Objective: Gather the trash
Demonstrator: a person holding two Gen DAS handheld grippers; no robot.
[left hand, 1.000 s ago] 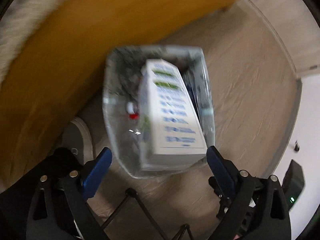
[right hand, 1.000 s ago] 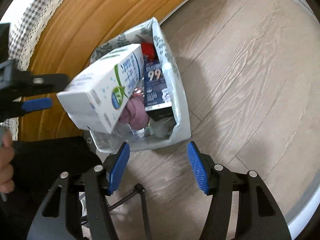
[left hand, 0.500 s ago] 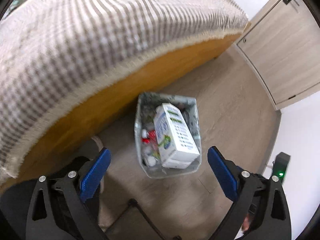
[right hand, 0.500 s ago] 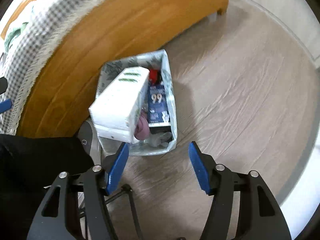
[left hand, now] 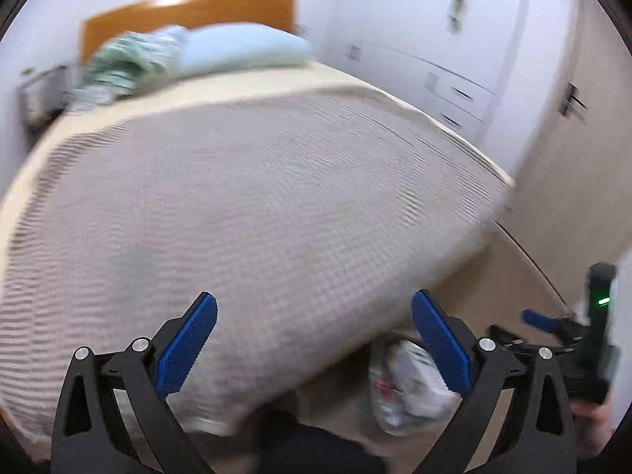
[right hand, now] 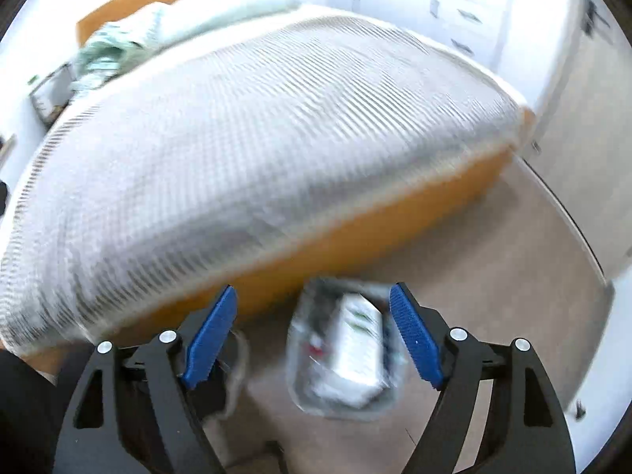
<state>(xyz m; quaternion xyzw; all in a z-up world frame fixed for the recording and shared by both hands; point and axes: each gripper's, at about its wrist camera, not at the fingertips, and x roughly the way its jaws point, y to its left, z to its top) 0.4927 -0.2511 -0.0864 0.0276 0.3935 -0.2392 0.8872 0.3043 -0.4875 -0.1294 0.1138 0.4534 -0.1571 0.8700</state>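
A clear plastic trash bag point(right hand: 339, 403) stands on the floor beside the bed, blurred, with a white carton point(right hand: 357, 351) lying on top of other trash in it. It also shows low in the left wrist view point(left hand: 410, 391). My left gripper point(left hand: 314, 343) is open and empty, raised over the bed edge. My right gripper point(right hand: 314, 335) is open and empty, well above the bag. The right gripper also shows at the right edge of the left wrist view point(left hand: 553, 328).
A bed with a checked cover point(left hand: 256, 205) and orange wooden frame point(right hand: 355, 233) fills both views. Pillows point(left hand: 237, 49) lie at the headboard. White wardrobes and drawers point(left hand: 454, 91) line the far wall. Pale wood floor point(right hand: 513, 268) lies to the right.
Both grippers have lifted and tilted up away from the bag; the view now takes in the whole bed. The carton stays in the bag. Both frames are motion-blurred.
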